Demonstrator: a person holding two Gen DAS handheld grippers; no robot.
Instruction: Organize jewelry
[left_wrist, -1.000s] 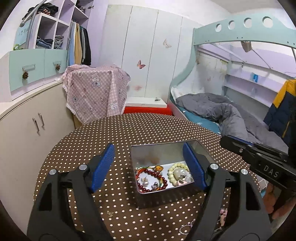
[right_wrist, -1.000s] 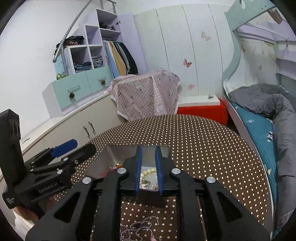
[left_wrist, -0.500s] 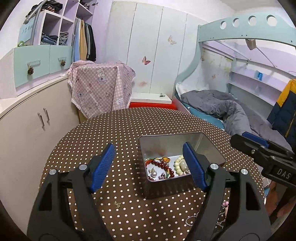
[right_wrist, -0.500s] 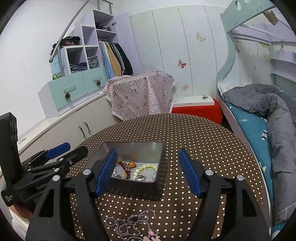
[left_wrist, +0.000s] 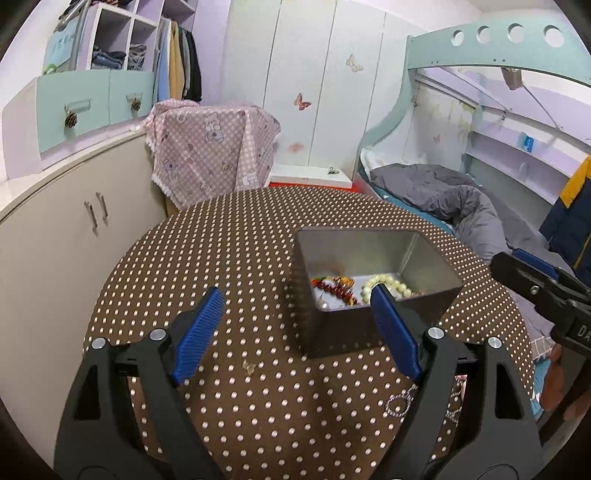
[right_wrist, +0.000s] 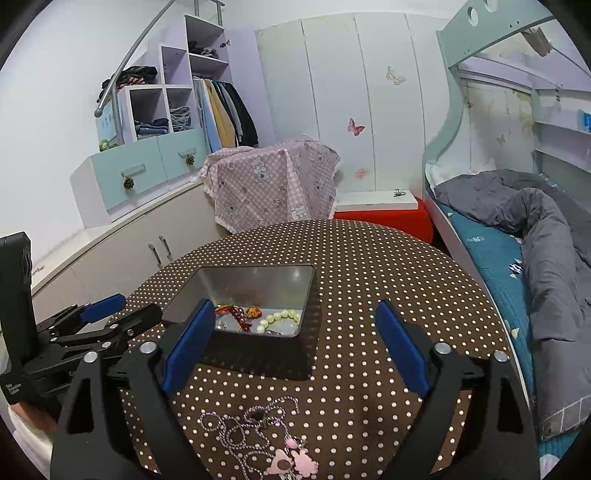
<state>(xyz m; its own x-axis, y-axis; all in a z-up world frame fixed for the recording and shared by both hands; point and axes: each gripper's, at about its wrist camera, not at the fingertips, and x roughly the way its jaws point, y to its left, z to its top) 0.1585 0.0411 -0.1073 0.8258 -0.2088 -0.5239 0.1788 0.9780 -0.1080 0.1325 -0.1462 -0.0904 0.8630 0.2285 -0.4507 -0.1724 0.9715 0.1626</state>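
Observation:
An open metal tin (left_wrist: 424, 299) (right_wrist: 258, 360) stands on the round brown dotted table (left_wrist: 236, 243) (right_wrist: 369, 266). It holds a red bead bracelet (left_wrist: 334, 288) (right_wrist: 236, 313) and a pale bead bracelet (left_wrist: 388, 282) (right_wrist: 279, 318). A silver chain necklace with pink pendants (right_wrist: 258, 432) lies on the table in front of the tin, just below my right gripper (right_wrist: 295, 350), which is open and empty. My left gripper (left_wrist: 295, 332) is open and empty, left of the tin. A small gold piece (left_wrist: 249, 366) lies between its fingers.
A cream cabinet (left_wrist: 55, 229) stands left of the table. A pink checked cloth (right_wrist: 273, 184) covers furniture behind it. A bunk bed with a grey duvet (right_wrist: 535, 229) is on the right. The other gripper (right_wrist: 74, 339) shows at left in the right wrist view.
My right gripper has opened wide and drawn back from the tin, bringing the chain necklace into view. My left gripper has shifted left, so the tin now sits to its right.

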